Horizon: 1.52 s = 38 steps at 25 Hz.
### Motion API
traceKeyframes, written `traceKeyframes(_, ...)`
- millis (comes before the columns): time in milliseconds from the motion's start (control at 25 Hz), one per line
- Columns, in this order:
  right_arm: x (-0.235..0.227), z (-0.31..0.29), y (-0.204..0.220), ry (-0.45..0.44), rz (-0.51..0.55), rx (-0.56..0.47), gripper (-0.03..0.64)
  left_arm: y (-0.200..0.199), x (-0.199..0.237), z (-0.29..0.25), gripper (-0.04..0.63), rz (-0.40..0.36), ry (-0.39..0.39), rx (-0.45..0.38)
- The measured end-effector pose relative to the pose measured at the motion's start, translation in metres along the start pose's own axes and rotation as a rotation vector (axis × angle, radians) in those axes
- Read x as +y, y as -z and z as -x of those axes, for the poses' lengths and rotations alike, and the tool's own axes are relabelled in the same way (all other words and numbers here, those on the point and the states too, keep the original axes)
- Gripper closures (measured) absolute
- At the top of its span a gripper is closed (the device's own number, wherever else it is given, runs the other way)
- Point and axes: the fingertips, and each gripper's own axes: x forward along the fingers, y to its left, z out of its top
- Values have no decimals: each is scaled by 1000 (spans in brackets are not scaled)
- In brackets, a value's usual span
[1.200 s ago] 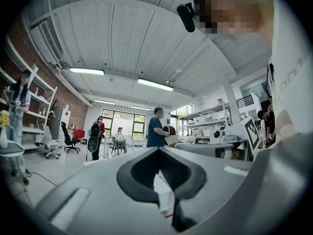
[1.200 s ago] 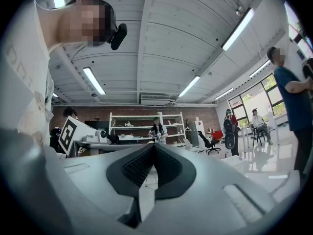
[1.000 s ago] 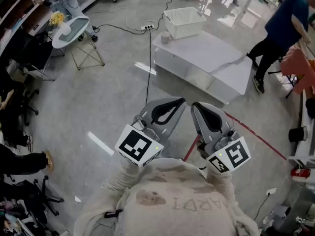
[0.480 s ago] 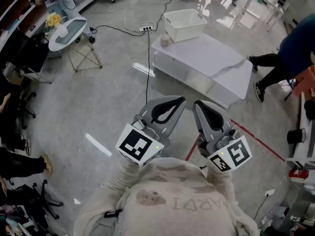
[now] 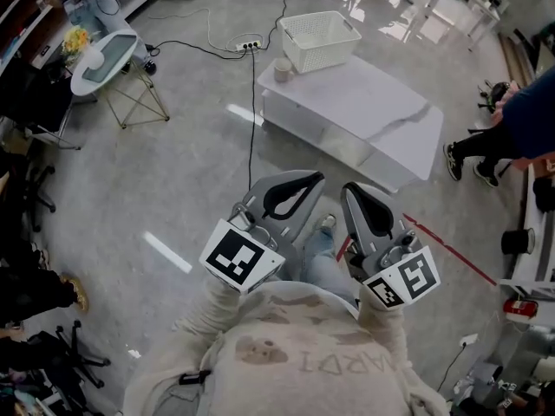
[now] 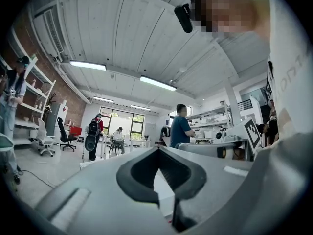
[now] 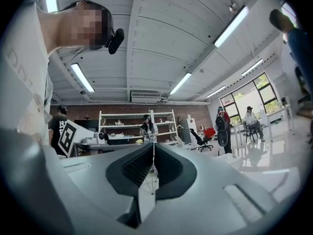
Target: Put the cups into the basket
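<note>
On the far table (image 5: pixel 373 102), a cup (image 5: pixel 283 69) stands beside the white basket (image 5: pixel 323 40); the left gripper (image 5: pixel 317 178) and right gripper (image 5: pixel 346 189), jaws together and empty, should approach first, then open.

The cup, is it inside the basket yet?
Not yet. The cup stands upright on the white table, beside the basket, outside it.

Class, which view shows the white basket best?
The head view: the whole basket sits on the table's far corner. The right gripper view catches it tiny; the left gripper view doesn't clearly show it.
</note>
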Motion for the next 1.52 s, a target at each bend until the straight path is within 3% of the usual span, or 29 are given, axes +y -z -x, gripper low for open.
traceKeyframes(200, -55, -32, -4, -46, -2, -6, 584, 6, 32, -46, 594, -17, -42, 6)
traceKeyframes(600, -179, -98, -44, -220, 30, -10, 584, -11, 101, -164, 594, -37, -190, -38)
traceKeyframes(920, -240, -134, -37, -316, 2, 14, 584, -10, 136, -213, 594, -101, -304, -22)
traceKeyframes(1080, -254, -157, -25, -344, -34, 31, 584, 0, 162, -217, 594, -89, -345, 10)
traceKeyframes(1520, -287, -270, -6, -292, -43, 56, 584, 12, 282, -244, 594, -65, -260, 8)
